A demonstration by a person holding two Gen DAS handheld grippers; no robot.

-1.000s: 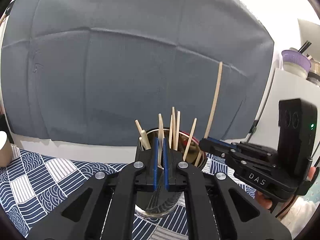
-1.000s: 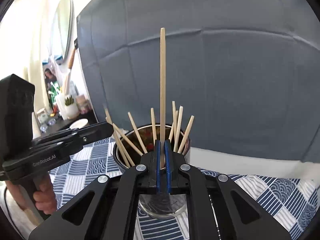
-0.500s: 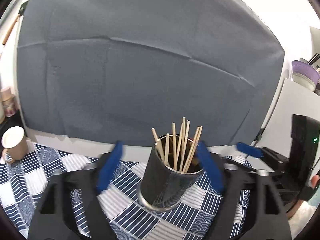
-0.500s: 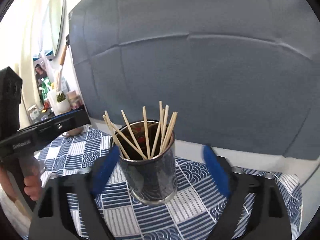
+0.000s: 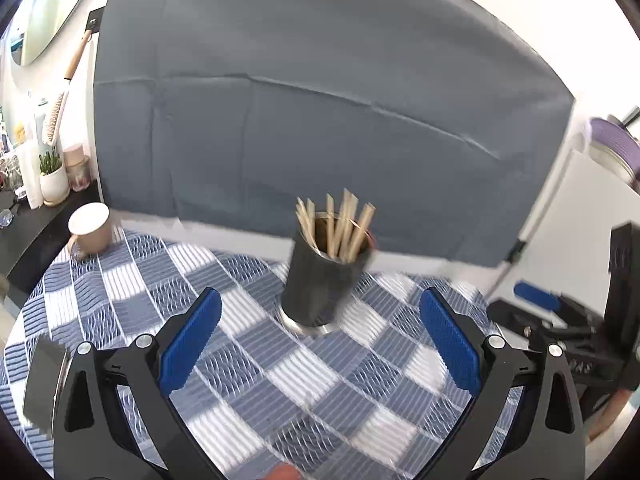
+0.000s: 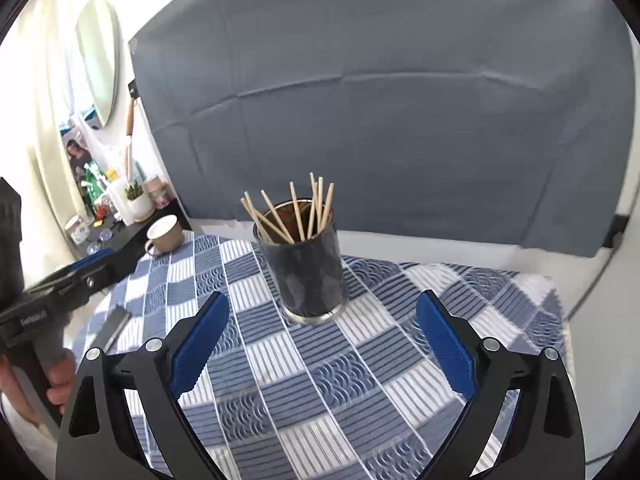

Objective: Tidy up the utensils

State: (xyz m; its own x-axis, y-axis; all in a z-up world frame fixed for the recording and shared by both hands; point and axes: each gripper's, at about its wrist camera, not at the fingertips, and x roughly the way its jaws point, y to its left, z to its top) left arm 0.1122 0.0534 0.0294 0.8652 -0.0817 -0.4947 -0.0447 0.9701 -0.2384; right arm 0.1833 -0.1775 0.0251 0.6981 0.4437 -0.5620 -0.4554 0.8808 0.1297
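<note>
Chopsticks [image 6: 298, 216] are held in a cup [image 6: 306, 276] on a checked cloth [image 6: 360, 380].
A mug [image 6: 164, 234] is seen at 10 o'clock; both the left gripper [image 5: 320, 344] and right gripper [image 6: 322, 344] are spread wide, empty, short of the cup.

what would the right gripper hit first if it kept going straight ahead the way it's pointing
Most likely the metal cup holding the chopsticks: it stands on the checked tablecloth almost centred ahead of the open right gripper. Depth is unclear, but nothing lies between them.

backdrop: grey cloth [image 6: 400, 100] | wall: white, oval mirror [image 6: 98, 60] | shelf [image 6: 132, 228]: dark, possibly cluttered
</note>
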